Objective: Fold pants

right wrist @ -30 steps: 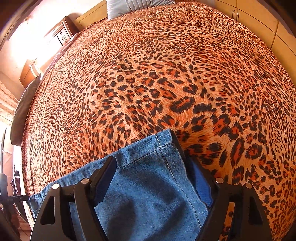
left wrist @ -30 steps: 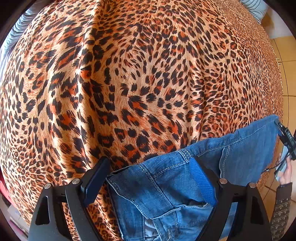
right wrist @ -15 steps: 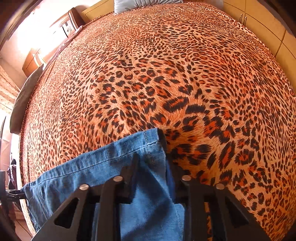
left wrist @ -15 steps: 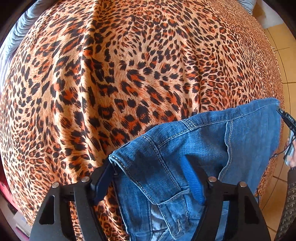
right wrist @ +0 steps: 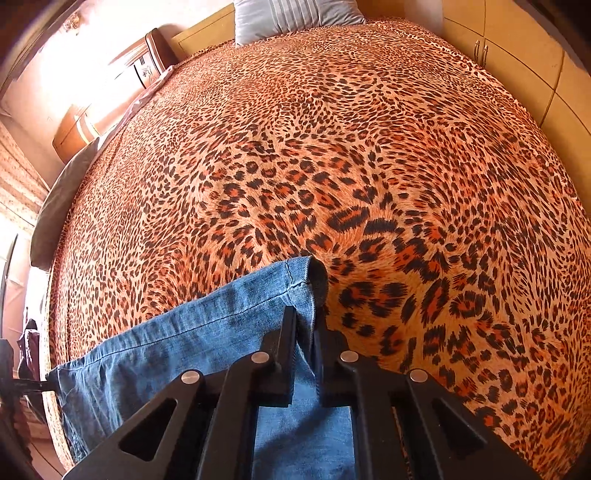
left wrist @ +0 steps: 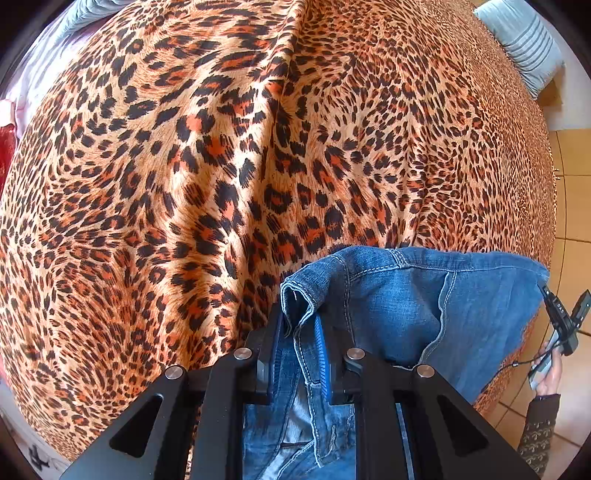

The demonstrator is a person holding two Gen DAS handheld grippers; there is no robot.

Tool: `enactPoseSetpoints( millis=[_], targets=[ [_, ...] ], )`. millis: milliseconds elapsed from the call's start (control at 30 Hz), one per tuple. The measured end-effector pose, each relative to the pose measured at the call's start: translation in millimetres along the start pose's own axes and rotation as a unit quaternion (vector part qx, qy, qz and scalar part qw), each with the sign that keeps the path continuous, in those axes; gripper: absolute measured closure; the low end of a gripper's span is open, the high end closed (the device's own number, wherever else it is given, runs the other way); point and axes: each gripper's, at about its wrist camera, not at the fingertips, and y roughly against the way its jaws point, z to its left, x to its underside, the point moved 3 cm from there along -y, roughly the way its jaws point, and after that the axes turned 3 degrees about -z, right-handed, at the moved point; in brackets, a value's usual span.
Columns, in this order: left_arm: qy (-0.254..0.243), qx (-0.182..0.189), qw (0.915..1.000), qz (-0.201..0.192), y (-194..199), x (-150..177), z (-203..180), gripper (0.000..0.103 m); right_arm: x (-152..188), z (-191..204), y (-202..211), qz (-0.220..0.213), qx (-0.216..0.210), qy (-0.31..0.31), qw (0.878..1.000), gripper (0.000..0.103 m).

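Note:
Blue denim pants (left wrist: pixel 424 295) lie at the near edge of a bed with a leopard-print cover (left wrist: pixel 221 166). My left gripper (left wrist: pixel 299 325) is shut on the waistband corner of the pants, which bunches up between the pads. My right gripper (right wrist: pixel 306 321) is shut on a hem corner of the pants (right wrist: pixel 207 339) at the other end. The pants stretch between the two grippers and hang over the bed's edge. The right gripper and the hand holding it show at the far right of the left wrist view (left wrist: pixel 561 317).
A grey pillow (right wrist: pixel 291 14) lies at the head of the bed. A wooden nightstand (right wrist: pixel 147 62) stands beside the bed, and cupboard doors (right wrist: pixel 517 55) line the right side. Tiled floor (left wrist: pixel 569 206) runs along the bed's edge.
Both grippers have closed from open onto the pants: the left on the waistband corner, the right on the hem corner. The fabric now bunches between the pads.

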Motion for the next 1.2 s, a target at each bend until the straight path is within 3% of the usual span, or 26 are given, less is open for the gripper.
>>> enactPoseSetpoints(
  millis=[33, 100, 200, 300, 400, 433, 467, 500, 533, 633, 667, 967, 1200],
  targets=[
    [0.004, 0.0, 1.0, 0.003, -3.4, -2.2, -0.9, 0.082, 1.4, -0.1, -1.0, 0.001, 0.001, -0.001, 1.0, 0.095],
    [0.017, 0.005, 0.9998, 0.002, -12.6, -10.0, -3.4, 0.065, 4.0, 1.1, -5.8, 0.004, -0.001, -0.013, 1.0, 0.092],
    [0.03, 0.01, 0.9994, -0.011, -10.0, -18.0, 4.2, 0.053, 5.6, -2.2, -13.3, 0.01, 0.001, -0.026, 1.0, 0.091],
    [0.045, 0.033, 0.9984, -0.011, -10.0, -20.7, 8.8, 0.039, 4.0, -1.4, -21.6, 0.011, 0.013, -0.027, 0.999, 0.077],
    [0.034, 0.024, 0.999, -0.015, -14.0, -19.8, 1.5, 0.039, 0.2, -1.9, -29.0, 0.008, 0.016, -0.035, 0.999, 0.073],
    [0.027, 0.016, 0.9994, -0.017, -15.1, -18.8, -0.9, 0.04, -0.5, -1.8, -31.5, 0.009, 0.015, -0.038, 0.999, 0.072],
    [0.023, 0.004, 0.9995, -0.021, -15.6, -16.8, -3.3, 0.047, -1.0, -0.6, -32.5, 0.009, 0.015, -0.036, 0.999, 0.077],
    [0.021, -0.011, 0.9995, -0.023, -15.2, -14.9, -3.7, 0.062, -1.9, 1.6, -32.4, 0.011, 0.018, -0.028, 0.999, 0.082],
    [0.019, -0.018, 0.9995, -0.019, -16.2, -13.5, -4.5, 0.068, -2.6, 5.0, -32.0, 0.016, 0.011, -0.021, 1.0, 0.098],
    [0.042, -0.003, 0.999, -0.017, -10.7, -9.1, -4.0, 0.081, -6.6, 19.6, -21.5, 0.01, 0.01, 0.011, 1.0, 0.098],
    [0.043, -0.006, 0.9988, -0.023, -6.9, -7.6, -4.5, 0.092, -7.4, 21.4, -15.3, 0.004, 0.007, 0.015, 1.0, 0.098],
    [0.042, 0.021, 0.996, -0.077, 47.7, 24.0, -19.7, 0.094, -4.4, 30.9, 63.3, -0.059, -0.021, 0.019, 0.998, 0.098],
    [0.022, 0.03, 0.9912, -0.127, 107.7, 72.3, -23.3, 0.095, 24.1, 29.0, 133.9, -0.104, -0.035, 0.003, 0.994, 0.098]
  ],
)
